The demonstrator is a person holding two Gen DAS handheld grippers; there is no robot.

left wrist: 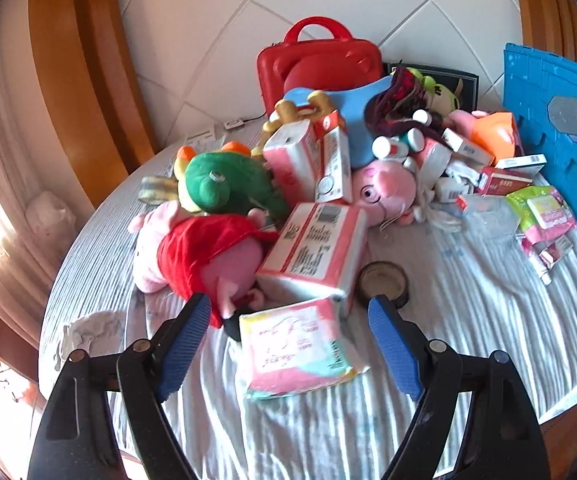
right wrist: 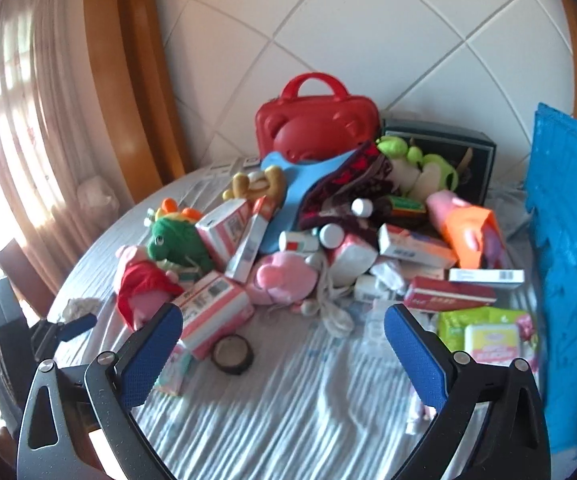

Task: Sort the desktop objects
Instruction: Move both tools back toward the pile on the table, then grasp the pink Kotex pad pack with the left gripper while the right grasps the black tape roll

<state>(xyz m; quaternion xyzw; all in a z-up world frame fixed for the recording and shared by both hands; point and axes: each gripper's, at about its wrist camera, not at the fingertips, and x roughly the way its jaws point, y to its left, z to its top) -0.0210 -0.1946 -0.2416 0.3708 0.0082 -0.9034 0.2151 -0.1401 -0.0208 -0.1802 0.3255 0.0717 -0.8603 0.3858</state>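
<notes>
A heap of toys, boxes and packs covers the round table's striped cloth [left wrist: 468, 320]. In the left wrist view my left gripper [left wrist: 288, 302] stands open just above the cloth. A pink tissue pack [left wrist: 292, 352] lies flat between its blue pads, which do not press on it. Just beyond are a pink box [left wrist: 316, 252], a tape roll [left wrist: 382, 282] and a pig plush in a red dress [left wrist: 208, 256]. My right gripper [right wrist: 284, 312] is open with nothing between its fingers, over bare cloth [right wrist: 288, 420] in front of the heap. The tape roll [right wrist: 232, 354] lies near its left finger.
A red carry case [right wrist: 316, 124] stands at the back against the tiled wall. A blue crate [right wrist: 568, 260] stands upright along the right edge. A green wipes pack [right wrist: 488, 332] and a red box [right wrist: 448, 296] lie next to it. A green plush [left wrist: 228, 184] tops the heap's left side.
</notes>
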